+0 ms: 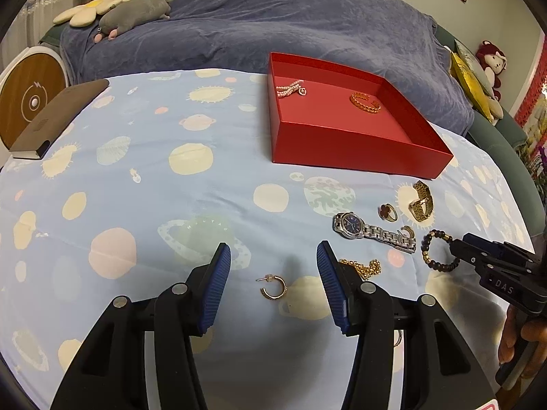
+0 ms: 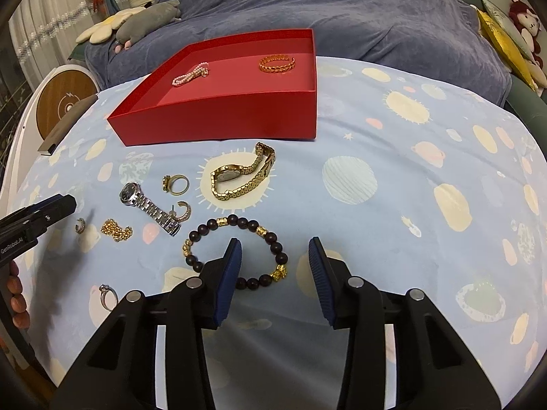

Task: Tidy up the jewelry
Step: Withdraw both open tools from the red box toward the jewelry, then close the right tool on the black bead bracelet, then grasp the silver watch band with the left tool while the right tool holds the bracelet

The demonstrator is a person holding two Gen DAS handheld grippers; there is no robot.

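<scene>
**Two pieces boxed, the rest loose on the sheet**

Two pieces lie in the red box (image 2: 218, 116): a pearl strand (image 2: 190, 74) and a gold cuff (image 2: 276, 63). Everything else sits on the planet-print sheet (image 2: 393, 171) in front of it.

My left tongs (image 1: 273, 259) hang wide open over a gold hoop earring (image 1: 272, 287), which lies between the fingers, untouched. A gold chain (image 1: 365, 268) lies partly behind the right-hand finger.

My right tongs (image 2: 275, 253) are open too, empty, with one finger over the inside of the bead bracelet (image 2: 239, 253), hiding part of it. Beyond the bracelet lie a silver watch (image 2: 147, 205), a second hoop (image 2: 183, 212), a flower ring (image 2: 176, 183) and a gold watch (image 2: 239, 174). A small silver ring (image 2: 107, 294) lies near my left hand.

A brown notebook (image 1: 58, 119) rests at the sheet's far left edge; a blue blanket (image 1: 273, 17) with plush toys (image 1: 136, 10) lies behind the box.

Readable: "DAS" on the right tongs' body, "GenRobot.AI" on the left's.
</scene>
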